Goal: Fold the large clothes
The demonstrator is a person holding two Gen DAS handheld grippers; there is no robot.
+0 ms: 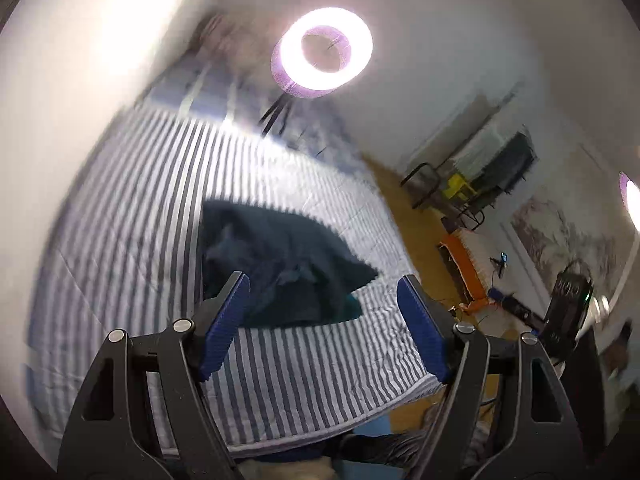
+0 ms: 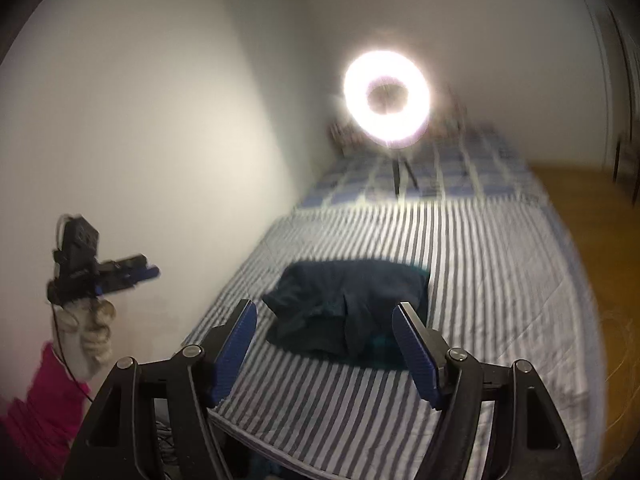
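1. Left tongs [image 1: 323,322]: blue pads spread wide, nothing between them, held above the bed.
2. Right tongs [image 2: 325,350]: blue pads likewise apart and empty, raised over the near end of the bed.
3. In the right wrist view the left tongs appear at far left, carried by a gloved hand [image 2: 90,330] with a pink sleeve [image 2: 40,404] below it.
4. Task item: one dark navy garment [image 2: 348,312], bunched in a loose heap on the bed, clear of both tongs.
5. Surface: one bed with a blue-and-white striped sheet [image 2: 460,280]; a checked blue cover [image 2: 460,172] lies at the far end.
6. Room: white wall along the bed's left edge; wooden floor [image 2: 592,240] open on the right.
7. One lit ring light [image 2: 387,100] on a tripod stands at the far end.
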